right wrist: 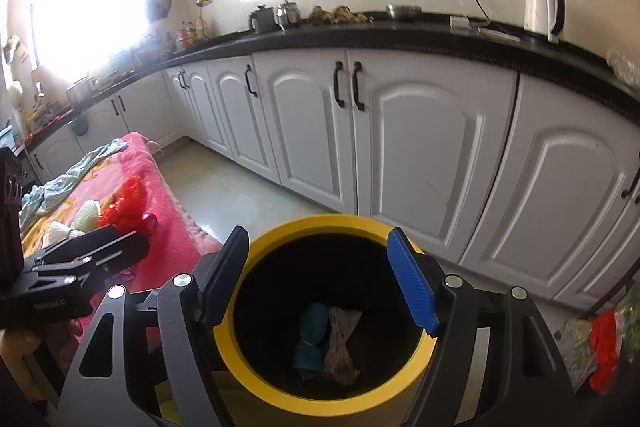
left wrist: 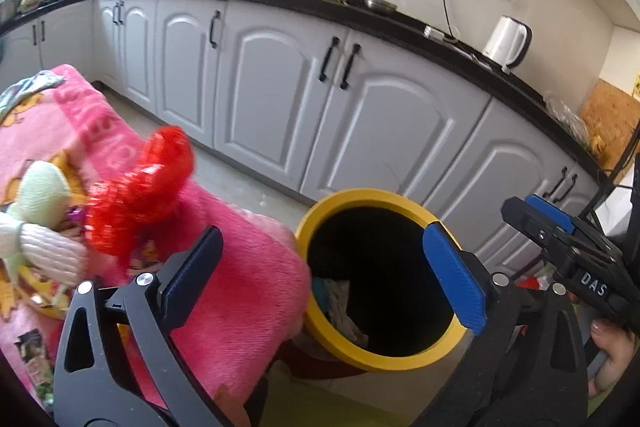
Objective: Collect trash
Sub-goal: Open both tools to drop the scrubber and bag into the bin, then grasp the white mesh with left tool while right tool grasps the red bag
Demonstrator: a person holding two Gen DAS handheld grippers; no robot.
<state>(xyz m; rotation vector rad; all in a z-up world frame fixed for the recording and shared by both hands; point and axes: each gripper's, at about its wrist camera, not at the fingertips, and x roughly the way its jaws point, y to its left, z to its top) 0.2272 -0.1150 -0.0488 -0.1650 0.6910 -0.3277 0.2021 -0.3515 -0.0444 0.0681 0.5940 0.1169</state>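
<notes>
Trash (right wrist: 326, 341) at the bottom of a yellow-rimmed bin (right wrist: 256, 379): a teal bundle beside a crumpled pale wrapper, touching. More litter on the floor right of the bin, red and clear wrappers (right wrist: 592, 347). Right tool (right wrist: 320, 279) directly above the bin mouth, spread wide, nothing between the pads, nothing touched. Left tool (left wrist: 324, 275) likewise spread wide and empty, over the bin's left rim, its dark finger above the pink blanket (left wrist: 248, 287), its blue finger above the opening. Blanket on the surface left of the bin, touching the rim; on it a red mesh bag (left wrist: 140, 199), pale yarn bundles (left wrist: 40, 227) just beside, a light blue cloth (right wrist: 60, 183) farther back. Beyond, pale tiled floor, a row of white cabinets (right wrist: 400, 147) with black handles under a black counter (right wrist: 400, 31); white kettle (right wrist: 542, 7) at the far right, hanging utensils on the wall, bright window far left. Both tools angled downward, side by side; fingertips of one hand (left wrist: 612, 359) visible at the right tool's handle.
</notes>
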